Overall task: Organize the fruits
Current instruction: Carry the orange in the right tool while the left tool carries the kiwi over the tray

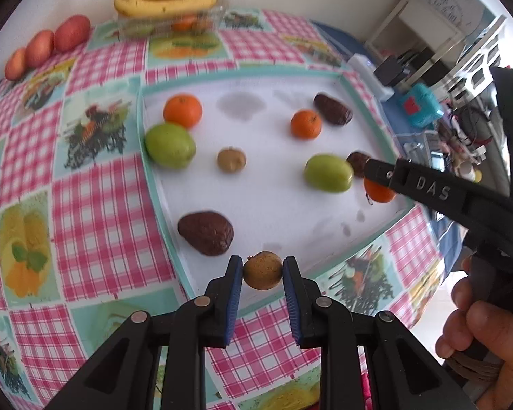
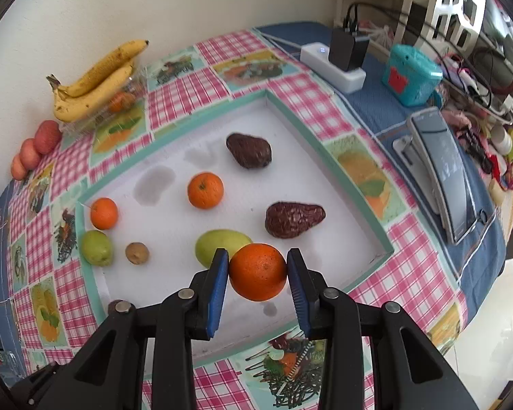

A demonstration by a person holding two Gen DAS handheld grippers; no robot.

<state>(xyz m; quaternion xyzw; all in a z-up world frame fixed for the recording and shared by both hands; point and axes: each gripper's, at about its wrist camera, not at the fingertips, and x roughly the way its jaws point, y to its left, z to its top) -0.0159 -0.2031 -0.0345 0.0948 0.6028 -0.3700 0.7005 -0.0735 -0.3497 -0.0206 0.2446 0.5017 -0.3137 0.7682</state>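
Orange fruit [image 2: 258, 271] pinched between blue pads of right gripper [image 2: 258, 273], held above white tray [image 2: 174, 225], near 6 o'clock edge. Small brown fruit [image 1: 262, 270] clamped by left gripper [image 1: 262, 271] over tray's near rim. Both lifted clear, presumably for sorting by kind. Left on tray: two oranges, two green fruits, avocados, one brown fruit. Bananas [image 2: 95, 78] seen at 10 o'clock on checked table [image 2: 410, 273].
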